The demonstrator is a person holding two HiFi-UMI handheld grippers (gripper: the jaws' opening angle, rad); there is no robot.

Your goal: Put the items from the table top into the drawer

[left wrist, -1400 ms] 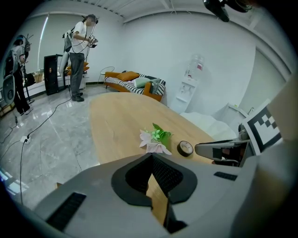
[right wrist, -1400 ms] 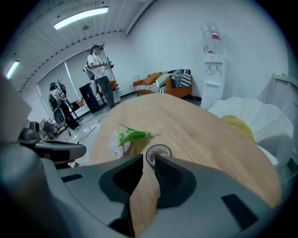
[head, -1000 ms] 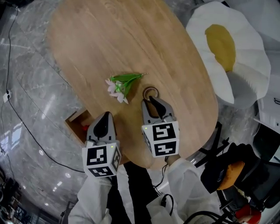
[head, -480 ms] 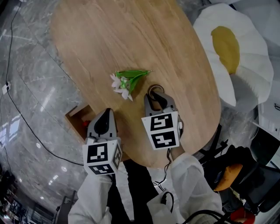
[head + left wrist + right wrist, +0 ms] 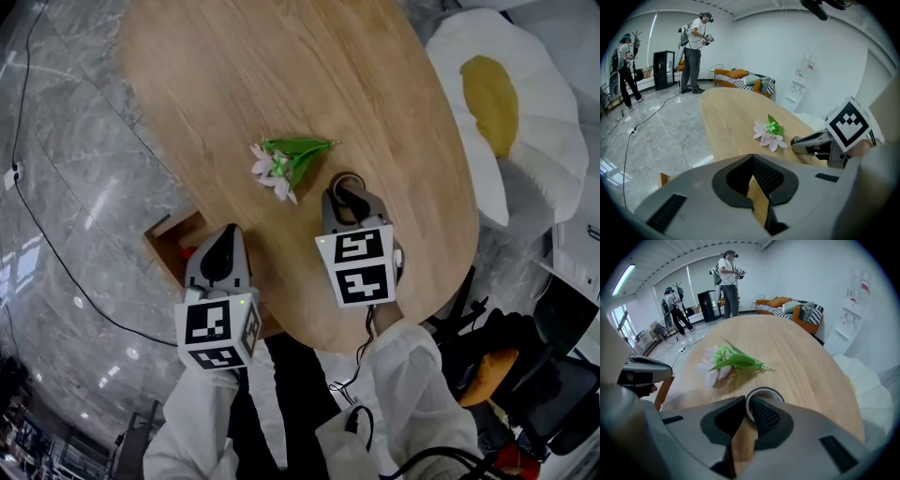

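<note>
Tape roll (image 5: 764, 389) is lying near the counter's (image 5: 281, 75) near edge. The right gripper's (image 5: 349, 192) jaws, having just been closing, are pinching its wall. The left gripper's (image 5: 225, 236) jaws are sitting closed and empty. The next move is probably lifting the roll over to the open drawer (image 5: 169, 246).

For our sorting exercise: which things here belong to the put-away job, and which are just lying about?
Job: flower sprig, tape roll, open drawer, table.
Lying about: egg-shaped cushion, dark bags on the floor, sofa.

head view: above, steeply down on table (image 5: 281, 84)
gripper views: low, near, facing across table
shared: flower (image 5: 733, 359), all three
</note>
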